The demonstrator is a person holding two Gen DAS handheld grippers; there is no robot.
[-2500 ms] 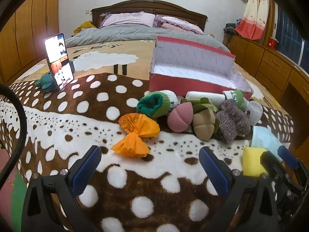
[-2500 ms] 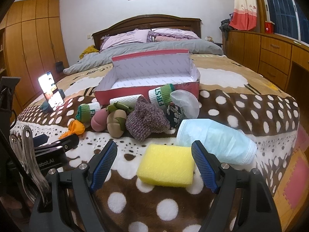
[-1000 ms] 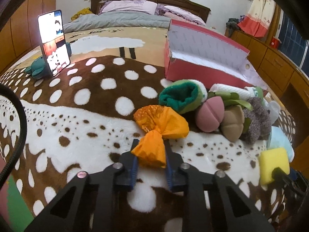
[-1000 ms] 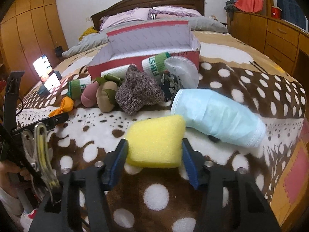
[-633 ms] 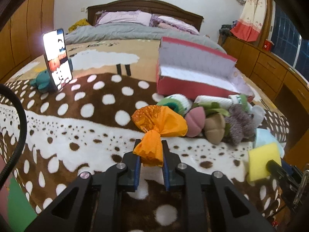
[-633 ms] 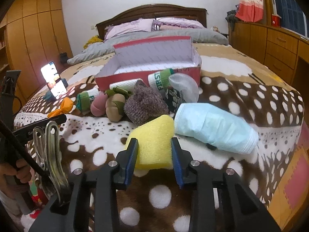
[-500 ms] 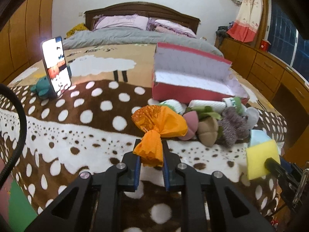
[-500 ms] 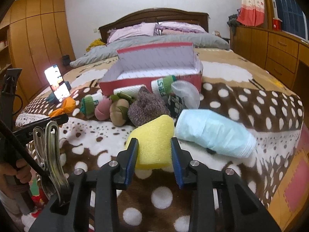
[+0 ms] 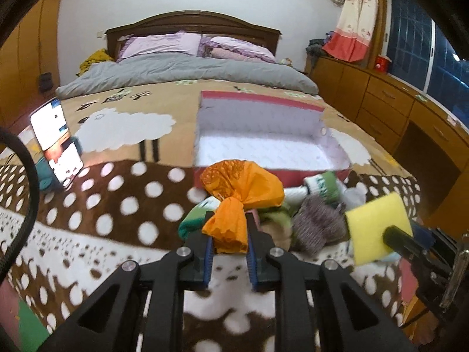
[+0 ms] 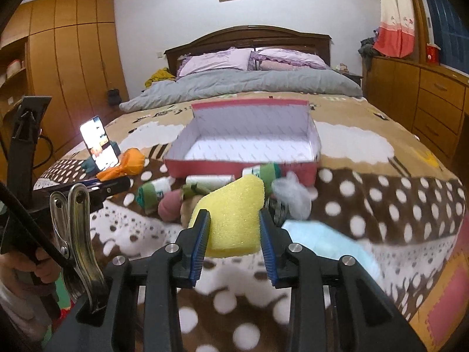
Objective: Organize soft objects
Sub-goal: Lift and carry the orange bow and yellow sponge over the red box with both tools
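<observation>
My left gripper [image 9: 229, 230] is shut on the knotted tail of an orange plastic bag [image 9: 243, 189], which hangs above the spotted blanket; the same orange bag [image 10: 127, 162] shows at the left of the right wrist view. My right gripper [image 10: 234, 224] is shut on a yellow sponge [image 10: 234, 217], squeezed between the blue pads and lifted off the bed; the sponge [image 9: 376, 230] appears at the right of the left wrist view. An open red box with a white inside [image 10: 252, 139] stands beyond both, also the red box [image 9: 263, 146] ahead of the left gripper.
A heap of soft things lies before the box: rolled socks [image 10: 152, 192], a grey knitted piece [image 9: 318, 226], a pink pouch [image 10: 171, 204], a blue face mask [image 10: 325, 239]. A lit phone [image 9: 55, 139] stands at left. Wooden drawers [image 9: 390, 99] line the right.
Both grippers rose from the blanket, carrying the orange bag and the yellow sponge up. The right jaws squeezed the sponge narrower. The box now sits more directly ahead.
</observation>
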